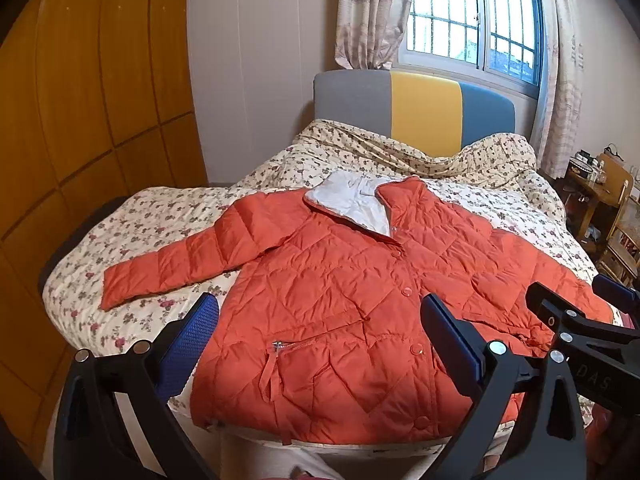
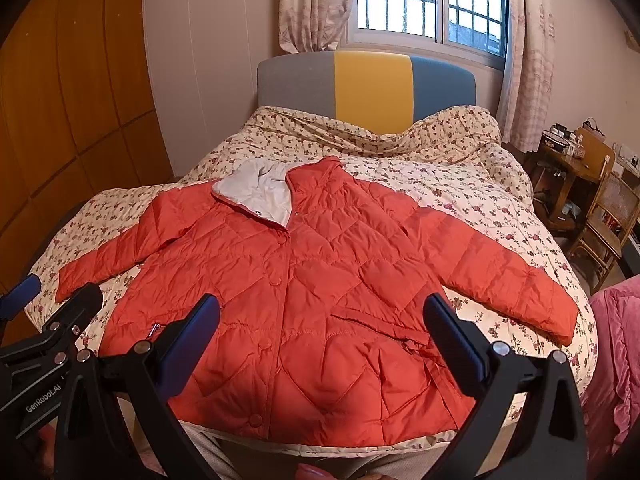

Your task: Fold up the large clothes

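Observation:
An orange quilted jacket (image 1: 352, 300) lies flat, face up and buttoned, on the bed, sleeves spread to both sides, its grey lining showing at the collar (image 1: 352, 200). It also shows in the right wrist view (image 2: 320, 300). My left gripper (image 1: 320, 320) is open and empty, held above the jacket's hem near the bed's foot. My right gripper (image 2: 322, 320) is open and empty too, beside it over the hem; it shows at the right edge of the left wrist view (image 1: 576, 296).
The bed carries a floral quilt (image 1: 160, 224) and a grey, yellow and blue headboard (image 2: 372, 80). A wooden wardrobe (image 1: 80, 120) stands at left. A wooden desk and chair (image 2: 600, 200) stand at right. A pink blanket (image 2: 616, 340) lies near right.

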### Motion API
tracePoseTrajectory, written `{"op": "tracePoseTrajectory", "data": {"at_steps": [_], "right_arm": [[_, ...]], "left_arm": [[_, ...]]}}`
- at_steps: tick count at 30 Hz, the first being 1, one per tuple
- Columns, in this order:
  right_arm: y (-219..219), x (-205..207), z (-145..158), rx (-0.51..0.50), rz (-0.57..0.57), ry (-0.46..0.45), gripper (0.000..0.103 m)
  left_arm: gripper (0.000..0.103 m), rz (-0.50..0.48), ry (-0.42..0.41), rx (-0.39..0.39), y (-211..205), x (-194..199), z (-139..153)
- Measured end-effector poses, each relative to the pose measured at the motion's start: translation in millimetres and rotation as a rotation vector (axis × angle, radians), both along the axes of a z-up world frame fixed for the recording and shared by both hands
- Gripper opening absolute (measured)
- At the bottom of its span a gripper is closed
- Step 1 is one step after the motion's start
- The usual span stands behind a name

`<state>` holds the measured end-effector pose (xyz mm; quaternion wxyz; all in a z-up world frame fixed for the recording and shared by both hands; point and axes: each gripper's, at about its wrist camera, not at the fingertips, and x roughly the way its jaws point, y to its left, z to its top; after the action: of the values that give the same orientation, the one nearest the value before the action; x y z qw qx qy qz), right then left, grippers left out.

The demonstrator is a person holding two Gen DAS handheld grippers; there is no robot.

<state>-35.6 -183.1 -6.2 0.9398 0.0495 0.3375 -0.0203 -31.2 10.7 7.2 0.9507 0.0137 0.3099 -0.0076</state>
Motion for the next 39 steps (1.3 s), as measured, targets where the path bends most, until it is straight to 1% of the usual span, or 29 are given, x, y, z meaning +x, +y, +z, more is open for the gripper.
{"op": "tracePoseTrajectory", "data": {"at_steps": [15,39], "right_arm": [[0.6,4.0,-4.5,0.002,-0.002,0.017,0.101],[-3.2,7.0,-8.2,0.005,-0.006,0.028,0.101]], "left_arm": [[0.100,0.003,0.017,0.004,-2.9,0.5,-9.0],[0.100,0.004,0.029,-0.003,-3.8,3.0,-13.7]]}}
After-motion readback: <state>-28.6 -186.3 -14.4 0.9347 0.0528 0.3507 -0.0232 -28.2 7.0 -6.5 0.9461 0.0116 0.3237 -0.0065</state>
